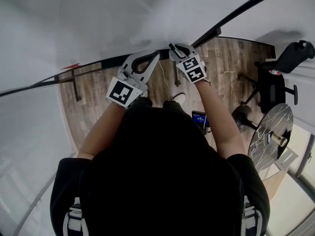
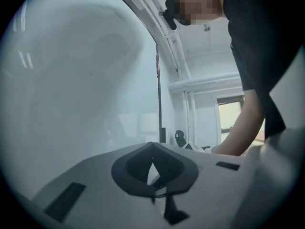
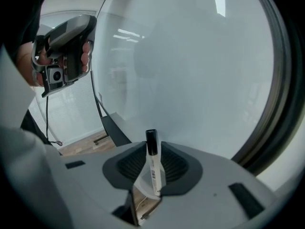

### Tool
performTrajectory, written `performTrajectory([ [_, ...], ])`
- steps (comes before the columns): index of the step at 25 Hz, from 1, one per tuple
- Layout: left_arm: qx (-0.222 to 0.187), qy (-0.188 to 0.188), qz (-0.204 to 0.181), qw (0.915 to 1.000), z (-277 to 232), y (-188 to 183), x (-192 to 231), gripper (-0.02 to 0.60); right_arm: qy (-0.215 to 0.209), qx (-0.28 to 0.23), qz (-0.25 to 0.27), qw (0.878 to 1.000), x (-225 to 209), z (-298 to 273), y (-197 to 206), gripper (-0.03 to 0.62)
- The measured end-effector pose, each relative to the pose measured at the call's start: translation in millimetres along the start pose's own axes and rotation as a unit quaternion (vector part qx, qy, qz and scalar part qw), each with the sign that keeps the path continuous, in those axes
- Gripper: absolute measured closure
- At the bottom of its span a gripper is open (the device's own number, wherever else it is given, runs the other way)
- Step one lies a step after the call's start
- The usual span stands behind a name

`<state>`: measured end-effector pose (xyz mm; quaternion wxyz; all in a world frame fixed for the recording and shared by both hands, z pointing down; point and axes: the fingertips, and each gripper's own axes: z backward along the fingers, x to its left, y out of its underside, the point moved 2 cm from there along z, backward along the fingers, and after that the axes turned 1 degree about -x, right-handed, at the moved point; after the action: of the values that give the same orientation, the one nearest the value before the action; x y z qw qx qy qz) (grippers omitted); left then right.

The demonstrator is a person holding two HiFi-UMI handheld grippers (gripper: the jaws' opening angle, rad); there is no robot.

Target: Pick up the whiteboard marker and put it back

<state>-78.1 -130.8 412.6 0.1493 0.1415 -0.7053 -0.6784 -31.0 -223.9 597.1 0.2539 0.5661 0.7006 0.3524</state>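
Far left and top of the head view: whiteboard [image 1: 123, 18], broad and white, with a dark frame [image 1: 231, 16] running up to the upper right. Below its edge: wood floor [image 1: 226, 58].

Centre left: left gripper [image 1: 155, 55], level, tips close to the board. Jaws pressed together at the tips, nothing between, only a small diamond-shaped gap lower down between the pads. Ahead of it in its own view: the board's side edge, a far chair, a window, and an arm [image 2: 243, 128] crossing at right.

Just right of it: right gripper [image 1: 173, 48], tilted down, also close to the board. Jaws spread a little around the marker [image 3: 153, 168]. Marker upright along the jaws at lower centre of the right gripper view, black cap on top, leaning on the right pad [image 3: 174, 168], a sliver of gap at its left side. Behind the marker: the board filling the view. Upper left of that view: a hand [image 3: 28, 63] gripping the left gripper; lower left: a dark stand leg [image 3: 112, 128] and a cable.

Right of the head view: black chair [image 1: 275, 82], then a round table [image 1: 270, 132]. Lower half blocked by the person's black shirt [image 1: 157, 181].
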Motion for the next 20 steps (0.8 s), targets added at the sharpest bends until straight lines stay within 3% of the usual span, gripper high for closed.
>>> performTrajectory([
  [10, -0.002, 0.005, -0.006, 1.0, -3.8, -1.9, -1.8, 0.578, -0.013, -0.05, -0.024, 0.998, 0.0, 25.5, -23.0, 0.442],
  [20, -0.008, 0.022, -0.011, 0.9997, -10.5, -13.0, -7.6, 0.578, 0.005, -0.172, -0.036, 0.984, 4.0, 112.9, -90.5, 0.444],
])
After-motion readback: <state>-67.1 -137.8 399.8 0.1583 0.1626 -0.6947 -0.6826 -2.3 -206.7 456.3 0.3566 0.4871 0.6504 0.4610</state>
